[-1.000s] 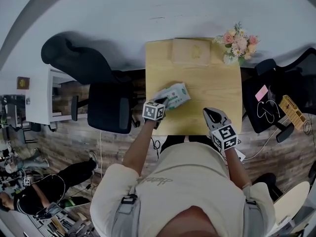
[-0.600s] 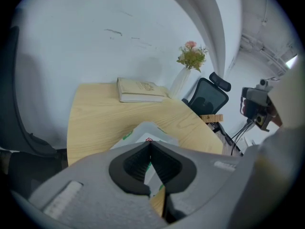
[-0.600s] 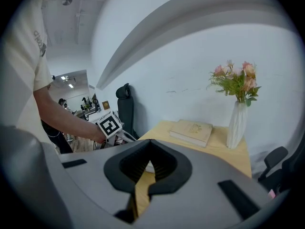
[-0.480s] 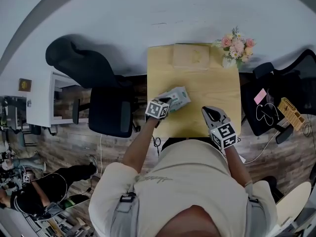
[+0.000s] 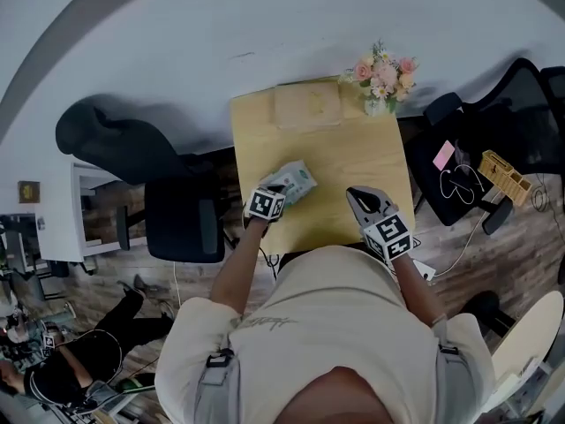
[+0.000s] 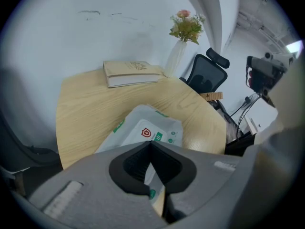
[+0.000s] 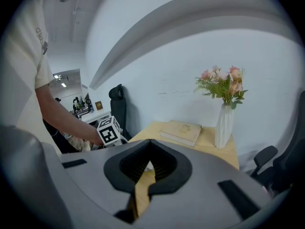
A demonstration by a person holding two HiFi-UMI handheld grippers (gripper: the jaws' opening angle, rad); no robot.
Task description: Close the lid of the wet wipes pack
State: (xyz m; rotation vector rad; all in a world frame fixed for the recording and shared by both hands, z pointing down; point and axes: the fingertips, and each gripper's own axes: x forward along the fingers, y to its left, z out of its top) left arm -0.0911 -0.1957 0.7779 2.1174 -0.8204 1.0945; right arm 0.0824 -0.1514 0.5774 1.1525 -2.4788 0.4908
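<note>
Seen from the head view, a person in a pale shirt fills the lower half of the frame. They stand at a light wooden desk set against a white wall at centre. A black office chair stands left of the desk.

A tan book lies at the desk's far edge, and a white vase of pink flowers stands at its upper right corner. The wet wipes pack, white with green print, lies near the desk's left edge.

The left hand-held gripper points down over the pack's near end. Its jaws are fully closed, tips meeting, with the pack showing just beyond them. The right hand-held gripper hovers at lower right of the desk, well apart from the pack. Its jaws are also together and grip nothing.
</note>
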